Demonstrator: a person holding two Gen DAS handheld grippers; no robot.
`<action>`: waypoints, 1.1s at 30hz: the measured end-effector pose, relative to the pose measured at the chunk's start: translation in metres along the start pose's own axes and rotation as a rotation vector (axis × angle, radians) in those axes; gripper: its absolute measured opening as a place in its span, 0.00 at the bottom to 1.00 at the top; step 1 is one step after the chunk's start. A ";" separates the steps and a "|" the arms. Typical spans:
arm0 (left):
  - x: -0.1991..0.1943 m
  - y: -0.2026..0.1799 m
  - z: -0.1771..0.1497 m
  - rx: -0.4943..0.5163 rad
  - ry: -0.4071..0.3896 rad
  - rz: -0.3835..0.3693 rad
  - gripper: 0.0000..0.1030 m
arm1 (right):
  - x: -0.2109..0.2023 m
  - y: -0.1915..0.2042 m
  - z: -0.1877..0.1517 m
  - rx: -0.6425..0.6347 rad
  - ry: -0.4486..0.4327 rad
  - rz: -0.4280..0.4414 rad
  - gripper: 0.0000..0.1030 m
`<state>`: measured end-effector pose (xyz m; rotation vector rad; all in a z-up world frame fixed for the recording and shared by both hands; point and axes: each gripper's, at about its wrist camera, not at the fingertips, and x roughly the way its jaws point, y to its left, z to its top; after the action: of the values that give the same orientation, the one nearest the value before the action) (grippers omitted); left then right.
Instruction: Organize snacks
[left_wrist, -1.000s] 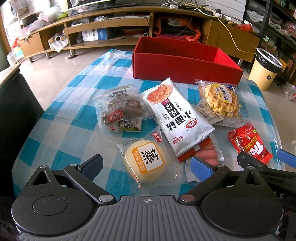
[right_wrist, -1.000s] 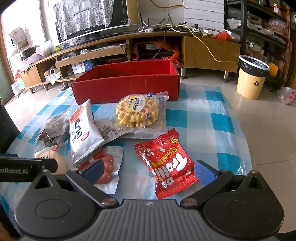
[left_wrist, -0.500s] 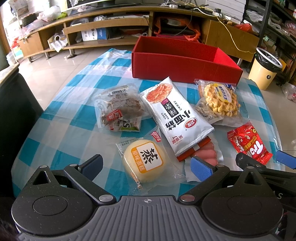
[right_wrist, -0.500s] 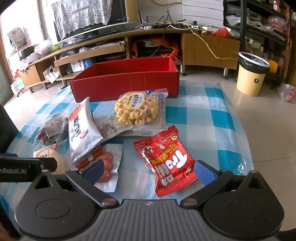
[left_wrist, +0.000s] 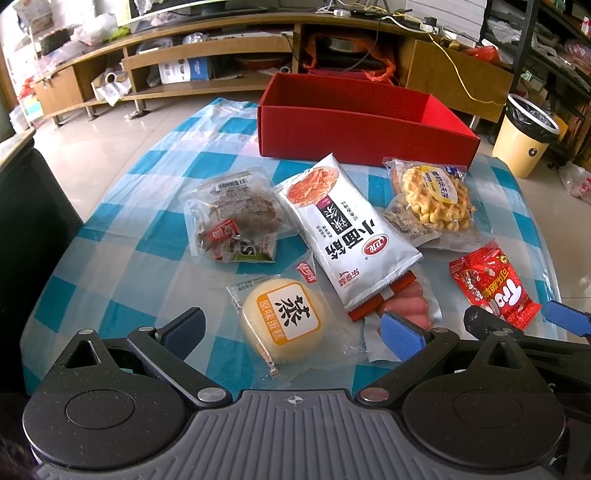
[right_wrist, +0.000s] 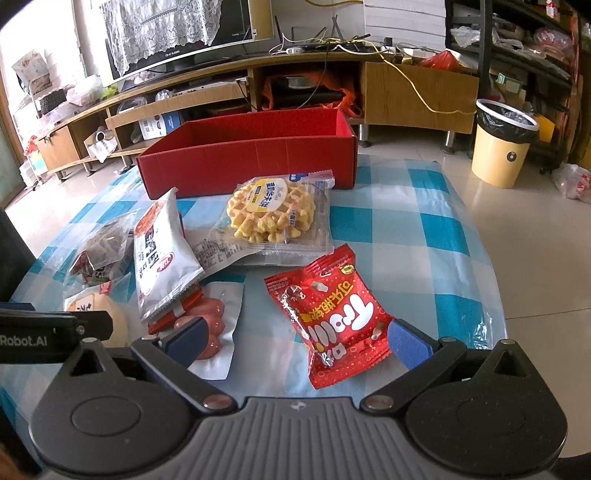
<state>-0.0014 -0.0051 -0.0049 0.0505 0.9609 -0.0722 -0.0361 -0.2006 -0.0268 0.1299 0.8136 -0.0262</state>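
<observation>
Left wrist view shows nothing packed yet: the red box (left_wrist: 364, 122) at the far edge of the desk (left_wrist: 110, 243) looks empty. Six snacks lie loose nearer us: the steamed cake (left_wrist: 284, 325), dark jerky pack (left_wrist: 236, 214), white noodle bag (left_wrist: 347, 229), sausages (left_wrist: 404, 299) poking from under it, waffle (left_wrist: 434, 199), and red gummy packet (left_wrist: 493, 284) toward the right edge. The left hand-held gripper (left_wrist: 291, 334) hangs wide open around the cake, holding nothing. The right hand-held gripper (right_wrist: 295, 338) is spread just as wide around the gummy packet's near end, gripping nothing. I'd say everything remains to be done.
</observation>
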 end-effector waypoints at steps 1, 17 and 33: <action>0.000 0.000 0.001 0.000 0.001 0.000 0.99 | 0.000 0.000 0.000 -0.002 0.001 -0.001 1.00; 0.001 0.000 0.001 0.003 0.008 0.000 0.99 | 0.001 0.001 -0.001 -0.005 0.010 -0.004 1.00; 0.004 0.001 0.001 0.005 0.021 -0.010 1.00 | 0.007 0.002 0.001 -0.030 0.025 0.002 1.00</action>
<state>0.0017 -0.0045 -0.0081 0.0508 0.9826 -0.0838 -0.0302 -0.1987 -0.0308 0.1028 0.8382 -0.0110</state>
